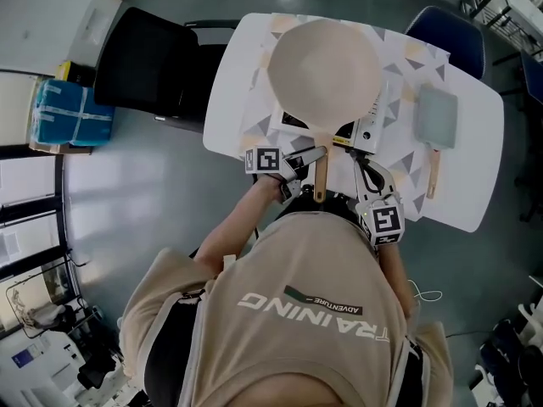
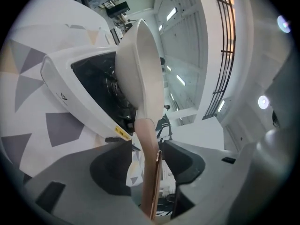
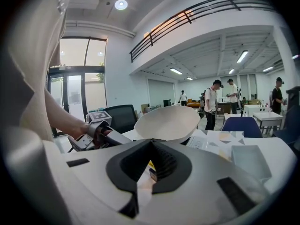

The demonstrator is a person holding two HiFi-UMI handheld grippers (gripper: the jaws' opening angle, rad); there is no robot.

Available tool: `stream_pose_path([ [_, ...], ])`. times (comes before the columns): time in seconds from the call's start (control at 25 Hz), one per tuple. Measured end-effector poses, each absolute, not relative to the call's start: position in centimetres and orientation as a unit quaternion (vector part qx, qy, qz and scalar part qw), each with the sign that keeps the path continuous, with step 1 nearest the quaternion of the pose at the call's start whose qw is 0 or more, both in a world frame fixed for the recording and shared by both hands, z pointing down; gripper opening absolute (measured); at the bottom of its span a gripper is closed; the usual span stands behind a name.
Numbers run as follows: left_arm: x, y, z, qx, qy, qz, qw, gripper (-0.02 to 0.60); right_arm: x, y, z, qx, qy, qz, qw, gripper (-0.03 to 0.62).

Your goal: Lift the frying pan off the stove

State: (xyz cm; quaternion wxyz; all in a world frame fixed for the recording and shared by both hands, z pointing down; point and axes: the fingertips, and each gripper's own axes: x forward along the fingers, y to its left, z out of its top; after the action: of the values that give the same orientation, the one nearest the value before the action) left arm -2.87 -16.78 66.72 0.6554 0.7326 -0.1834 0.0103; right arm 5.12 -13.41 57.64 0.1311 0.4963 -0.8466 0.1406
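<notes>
Frying pan [image 1: 325,70]: resting on stove [image 1: 366,131]
Left gripper [image 1: 309,157]: spread around pan handle [image 1: 320,176], not pressing
Right gripper [image 1: 363,163]: jaws closed together

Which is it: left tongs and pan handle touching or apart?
Cannot tell: left gripper view shows handle between open tongs, its edge very near one pad.

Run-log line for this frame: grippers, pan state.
left gripper: open, astride pan handle | right gripper: shut, empty | frying pan: on stove, not lifted
</notes>
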Motion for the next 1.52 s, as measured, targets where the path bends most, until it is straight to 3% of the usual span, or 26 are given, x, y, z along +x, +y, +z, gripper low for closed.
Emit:
stream_pose_path([
  [0.72,2.7,-17.2,67.9,0.748,-0.093,0.074,0.653,0.208,8.0,-12.8,58.4,0.551,-0.807,0.159,0.142,-0.003],
  [1.04,4.1,-16.9,67.8,0.753,-0.06,0.087,0.649,0.155,9.1,-12.0,58.8,0.558,-0.8,0.166,0.145,-0.003],
  [1.16,4.4,-16.7,67.3,0.756,-0.042,0.079,0.649,0.106,9.2,-11.6,59.0,0.559,-0.798,0.172,0.144,-0.003],
  [1.52,4.4,-17.0,66.8,0.747,-0.031,0.036,0.663,0.092,8.5,-10.8,59.2,0.553,-0.801,0.177,0.145,-0.003],
])
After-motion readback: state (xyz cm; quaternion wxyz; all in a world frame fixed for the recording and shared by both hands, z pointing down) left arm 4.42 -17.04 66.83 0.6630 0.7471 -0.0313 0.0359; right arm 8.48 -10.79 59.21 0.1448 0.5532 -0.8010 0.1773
